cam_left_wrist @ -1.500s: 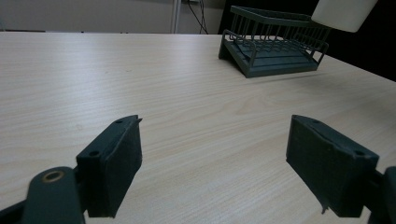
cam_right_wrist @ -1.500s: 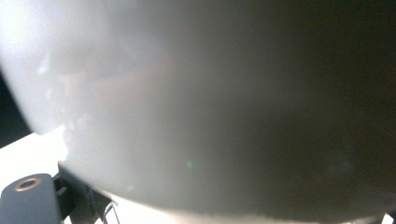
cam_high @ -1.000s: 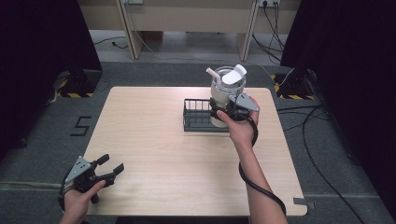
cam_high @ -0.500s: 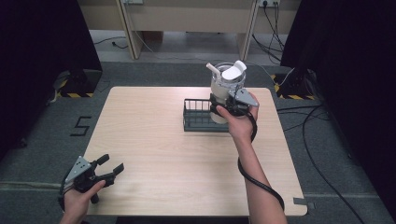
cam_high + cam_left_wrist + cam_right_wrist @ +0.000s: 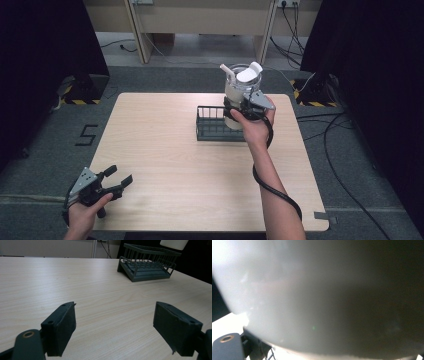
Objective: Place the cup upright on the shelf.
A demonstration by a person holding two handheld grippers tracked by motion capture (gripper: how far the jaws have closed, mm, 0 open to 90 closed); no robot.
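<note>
A white jug (image 5: 239, 87) with a clear top, a spout and a white lid flap is held upright over the right end of a dark wire rack (image 5: 212, 123). My right gripper (image 5: 245, 107) is shut on the jug's lower body. In the right gripper view the jug's white wall (image 5: 317, 295) sits close against the camera, and one black jaw shows at the bottom left. My left gripper (image 5: 120, 175) rests open near the table's front left corner with nothing between its pads (image 5: 61, 327). From there the rack (image 5: 147, 263) lies far ahead, with the jug's base (image 5: 173, 243) above it.
The light wooden table (image 5: 165, 165) has bare board between the rack and my left gripper. The right gripper's black cable (image 5: 272, 187) trails along the person's forearm. Cables lie on the grey floor (image 5: 345, 165) to the right, and dark curtains stand at both sides.
The right gripper has carried the jug slightly up and away over the rack's right end. The left gripper has stayed in place, open.
</note>
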